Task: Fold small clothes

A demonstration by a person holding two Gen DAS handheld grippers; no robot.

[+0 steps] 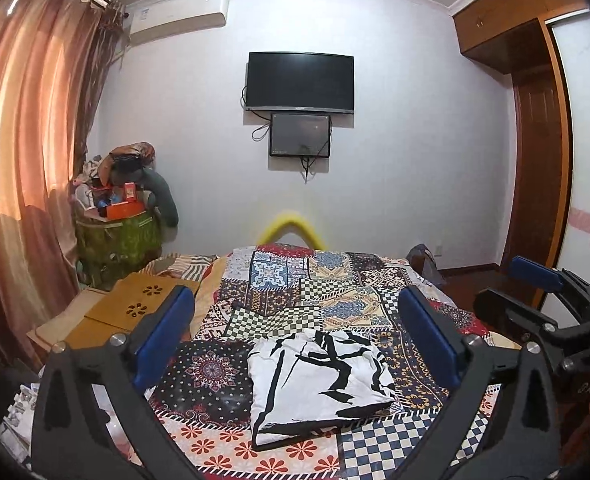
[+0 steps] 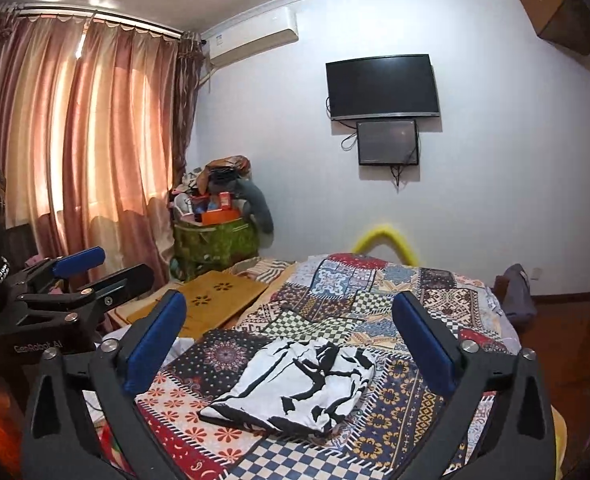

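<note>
Both grippers, left gripper (image 1: 295,308) and right gripper (image 2: 289,312), hover wide-jawed and empty above the folded garment (image 1: 319,384) on the bed (image 1: 375,444); only the right view shows its whole curtain (image 2: 87,132).

Looking like a home bedroom.
Showing a bed under a patchwork-patterned quilt (image 1: 315,292), pink pleated curtains (image 2: 75,140), a black wall-mounted television (image 1: 299,82), a white air conditioner (image 2: 253,38).
</note>
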